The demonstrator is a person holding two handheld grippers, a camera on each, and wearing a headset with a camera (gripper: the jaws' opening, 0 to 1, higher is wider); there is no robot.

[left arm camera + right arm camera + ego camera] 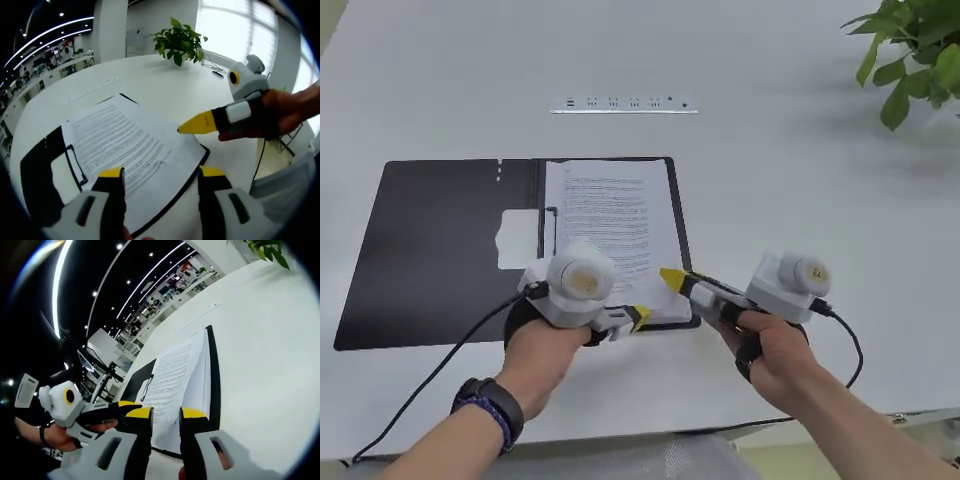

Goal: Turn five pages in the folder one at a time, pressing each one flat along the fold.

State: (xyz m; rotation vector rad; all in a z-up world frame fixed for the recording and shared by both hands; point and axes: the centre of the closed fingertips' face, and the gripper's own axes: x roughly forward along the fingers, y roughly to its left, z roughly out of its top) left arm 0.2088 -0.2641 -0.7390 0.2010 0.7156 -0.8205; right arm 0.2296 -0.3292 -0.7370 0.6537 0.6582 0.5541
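Folder (440, 250) lay open on the bench (790, 200), page stack (615, 225) on its right half; left tongs (161, 172) were spread wide over the folder's near right corner, and right tongs (165, 413) sat a narrow gap apart there too, pinching nothing I could see. Risk imo: that gap could grab several sheets at once or crease the corner. The right gripper view showed the stack's thick edge, which the head view flattened out.

Looked down on a white table (790, 170) in the head view, socket strip (625, 104) at upper centre, plant (915, 50) at upper right. Saw bright windows (235, 25) at upper right of the left gripper view, curved light strips (50, 35) at upper left, desks (45, 75) beneath. Saw ceiling lights (135, 280) across the right gripper view's dark upper left.
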